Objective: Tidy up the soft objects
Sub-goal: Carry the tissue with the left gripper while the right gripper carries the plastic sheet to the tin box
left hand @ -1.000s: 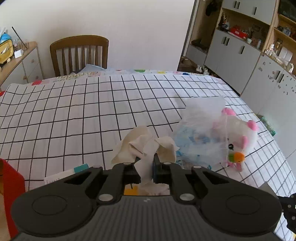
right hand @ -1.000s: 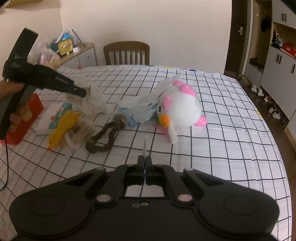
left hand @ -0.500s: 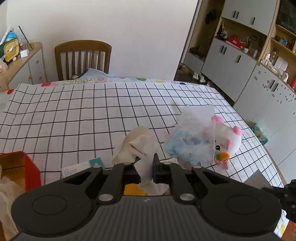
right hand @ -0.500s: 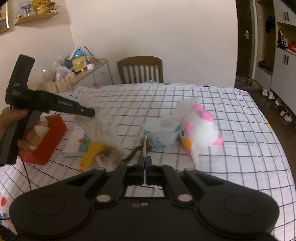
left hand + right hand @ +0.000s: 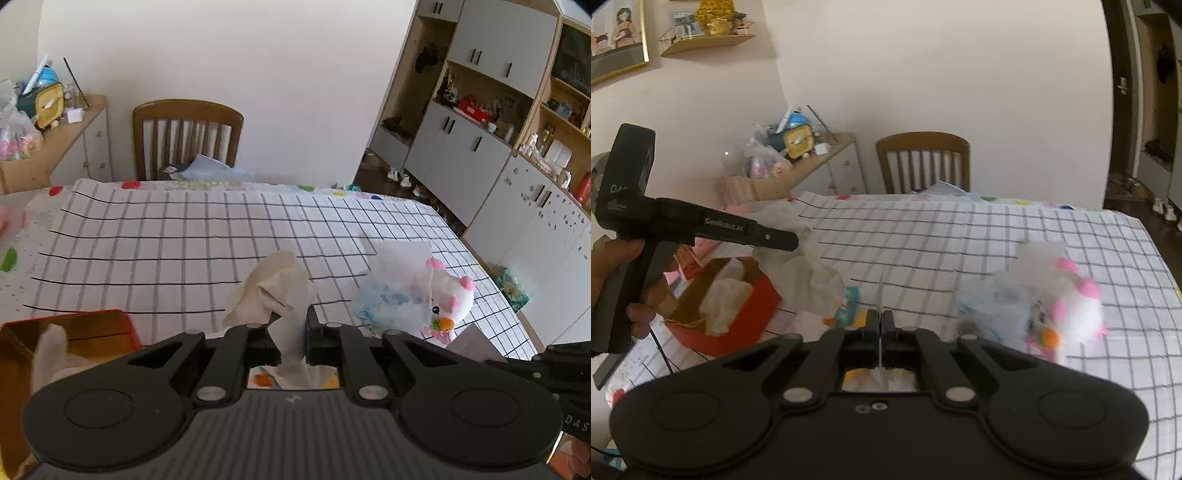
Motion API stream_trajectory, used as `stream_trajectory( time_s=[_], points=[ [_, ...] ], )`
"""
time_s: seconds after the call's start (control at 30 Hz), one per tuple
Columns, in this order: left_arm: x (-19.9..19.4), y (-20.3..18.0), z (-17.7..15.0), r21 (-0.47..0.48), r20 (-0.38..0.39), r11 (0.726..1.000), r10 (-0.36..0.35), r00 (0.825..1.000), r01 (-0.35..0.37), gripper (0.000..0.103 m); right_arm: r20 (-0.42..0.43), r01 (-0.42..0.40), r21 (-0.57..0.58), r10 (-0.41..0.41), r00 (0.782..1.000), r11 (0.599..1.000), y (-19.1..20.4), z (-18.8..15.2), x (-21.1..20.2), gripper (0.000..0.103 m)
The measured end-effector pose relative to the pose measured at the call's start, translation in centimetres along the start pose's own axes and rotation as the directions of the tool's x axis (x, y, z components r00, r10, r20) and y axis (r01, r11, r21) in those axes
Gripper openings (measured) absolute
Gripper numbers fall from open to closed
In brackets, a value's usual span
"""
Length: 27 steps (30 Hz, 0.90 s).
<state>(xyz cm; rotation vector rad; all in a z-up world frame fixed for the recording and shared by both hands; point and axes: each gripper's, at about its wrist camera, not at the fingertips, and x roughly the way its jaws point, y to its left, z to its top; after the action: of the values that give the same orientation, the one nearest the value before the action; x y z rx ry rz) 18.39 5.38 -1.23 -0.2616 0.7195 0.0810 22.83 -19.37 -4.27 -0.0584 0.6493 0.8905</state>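
**Dining room, daylit**

A plain pale wall (image 5: 258,74) backs a wooden slat-back chair (image 5: 186,138) at the far end of the table with its grid-patterned cloth (image 5: 184,240). Grey cabinets with open shelving (image 5: 480,122) line the right; a cluttered sideboard (image 5: 74,147) stands left.

"GenRobot.AI" in white on the side of the left claw (image 5: 792,242), right wrist view. Partial "DA" on its upright black handle (image 5: 626,177). Letters "DAS" on the right claw's body (image 5: 574,424), frame edge, cut off.
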Motion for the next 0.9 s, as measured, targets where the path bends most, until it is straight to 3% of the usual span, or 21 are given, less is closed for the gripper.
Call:
stream_trajectory(
  time_s=[0.47,0.9],
  points=[
    [-5.3,8.2,1.0,-0.03,0.07,0.997,0.079,0.994,-0.077,0.01,0.024,-0.084,-0.062,0.085,0.996,0.995,7.3,3.6,3.3,0.0],
    [-8.5,15.1,-0.1,-0.047,0.085,0.99,0.133,0.987,-0.13,0.01,0.015,-0.151,-0.11,0.153,0.988,0.982,14.9,5.0,7.5,0.0]
  ],
)
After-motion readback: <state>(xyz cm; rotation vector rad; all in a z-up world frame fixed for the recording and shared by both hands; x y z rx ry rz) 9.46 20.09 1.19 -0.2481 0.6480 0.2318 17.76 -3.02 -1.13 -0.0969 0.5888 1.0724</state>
